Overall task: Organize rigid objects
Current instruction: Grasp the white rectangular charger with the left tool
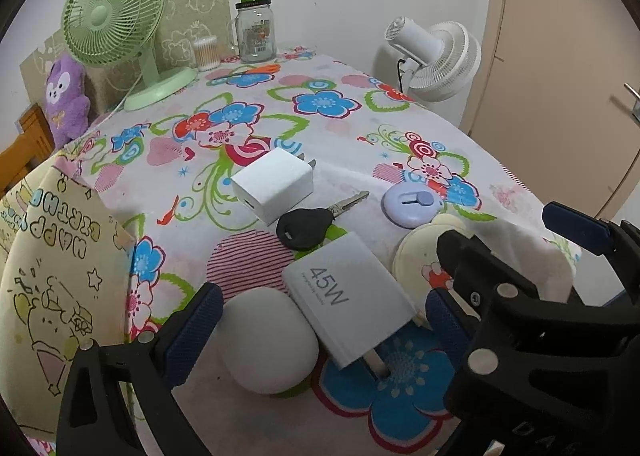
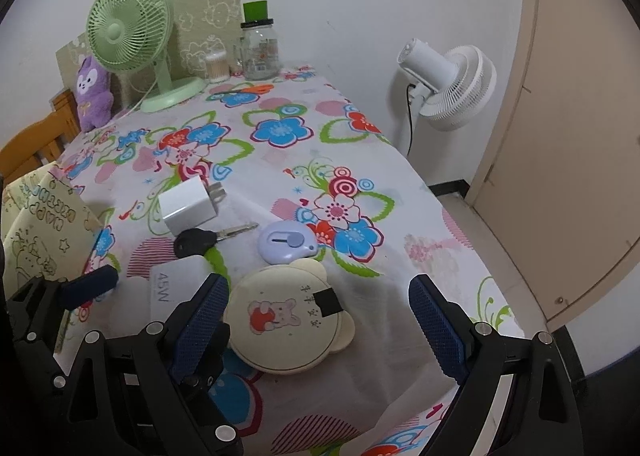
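My left gripper is open, its fingers either side of a white rounded case and a white 45W charger. My right gripper is open around a cream bear-shaped mirror, which also shows in the left wrist view. Farther back lie a black key, a white cube charger and a round lilac gadget. In the right wrist view they are the key, the cube charger and the lilac gadget.
The table wears a floral cloth. A yellow gift bag stands at the left edge. At the back stand a green fan, a glass jar, a cotton swab tub and a purple plush. A white fan stands beyond the right edge.
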### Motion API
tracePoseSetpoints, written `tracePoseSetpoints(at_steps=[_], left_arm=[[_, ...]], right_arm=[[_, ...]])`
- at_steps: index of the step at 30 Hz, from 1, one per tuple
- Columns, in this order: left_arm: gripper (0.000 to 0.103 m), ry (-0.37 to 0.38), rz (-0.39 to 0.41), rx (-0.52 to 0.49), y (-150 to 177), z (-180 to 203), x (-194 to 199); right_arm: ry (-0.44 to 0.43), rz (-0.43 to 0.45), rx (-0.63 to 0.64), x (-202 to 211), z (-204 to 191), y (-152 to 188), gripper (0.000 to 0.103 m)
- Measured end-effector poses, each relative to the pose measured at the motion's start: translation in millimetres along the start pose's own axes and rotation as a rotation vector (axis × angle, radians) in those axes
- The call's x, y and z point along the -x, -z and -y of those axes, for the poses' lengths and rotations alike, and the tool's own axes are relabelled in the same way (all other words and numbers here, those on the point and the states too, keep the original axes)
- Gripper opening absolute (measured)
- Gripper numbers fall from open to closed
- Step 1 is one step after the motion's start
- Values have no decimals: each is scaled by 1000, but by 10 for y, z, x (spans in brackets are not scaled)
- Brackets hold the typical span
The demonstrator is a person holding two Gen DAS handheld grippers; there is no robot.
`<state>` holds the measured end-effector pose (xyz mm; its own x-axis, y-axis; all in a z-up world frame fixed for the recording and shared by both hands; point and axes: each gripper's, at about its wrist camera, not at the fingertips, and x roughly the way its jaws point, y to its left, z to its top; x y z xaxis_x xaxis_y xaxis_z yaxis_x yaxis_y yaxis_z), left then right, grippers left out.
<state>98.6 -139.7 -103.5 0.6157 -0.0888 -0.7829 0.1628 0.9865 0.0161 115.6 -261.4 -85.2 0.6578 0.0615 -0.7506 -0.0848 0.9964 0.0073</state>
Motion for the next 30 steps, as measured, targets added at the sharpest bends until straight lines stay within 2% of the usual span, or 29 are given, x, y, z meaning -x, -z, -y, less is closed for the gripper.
tracePoseSetpoints(at_steps=[5, 12, 15, 19, 23, 26, 30], left_arm=[[102, -37, -3, -25, -7, 56, -62], [103, -19, -9, -4, -21, 4, -97], [100, -10, -7, 1, -15, -24, -87], [90, -3, 10, -24, 16, -8, -35], [84, 3, 12, -33, 37, -37, -6], [64, 18, 13, -36, 46, -50, 4], [58, 25, 4, -27, 55, -81, -8]], right_arm=[[-3, -15, -9, -72, 20, 6, 93], [-12, -27, -26, -129, 24, -4, 93], [-16, -28, -21, -138, -3, -14, 93], [-22, -30, -13, -142, -53, -17, 94], [-25, -30, -6, -124, -109, -11, 94], [-31, -28, -7, -110, -131, -7, 94], [-35, -30, -5, -101, -157, 3, 94]])
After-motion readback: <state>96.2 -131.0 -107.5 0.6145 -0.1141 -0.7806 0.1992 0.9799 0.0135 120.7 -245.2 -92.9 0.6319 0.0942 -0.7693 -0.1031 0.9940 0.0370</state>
